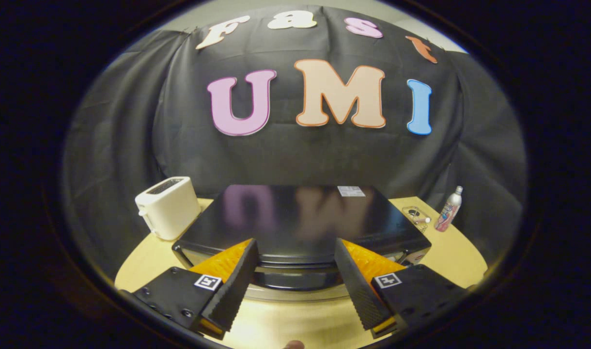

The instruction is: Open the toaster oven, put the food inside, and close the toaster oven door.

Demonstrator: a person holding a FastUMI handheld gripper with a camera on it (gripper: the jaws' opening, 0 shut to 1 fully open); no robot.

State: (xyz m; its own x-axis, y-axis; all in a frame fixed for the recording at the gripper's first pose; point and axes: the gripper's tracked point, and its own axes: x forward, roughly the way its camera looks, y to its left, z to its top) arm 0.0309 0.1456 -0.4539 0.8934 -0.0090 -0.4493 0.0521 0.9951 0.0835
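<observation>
White toaster (168, 206) sits left on the desk (462, 261), just beside the black toaster oven (300, 220) at centre; small clear tray (416, 216) and bottle (449, 209) sit right. Hand-held gripper (295, 286) is spread wide, pinching nothing, fingers straddling the oven's front edge; oven door is mostly hidden below.

1. The camera rode on the gripper (295, 281) and faced forward along its open fingers.
2. It looked slightly down on the toaster oven (300, 223), from close, above the tabletop (450, 252).
</observation>
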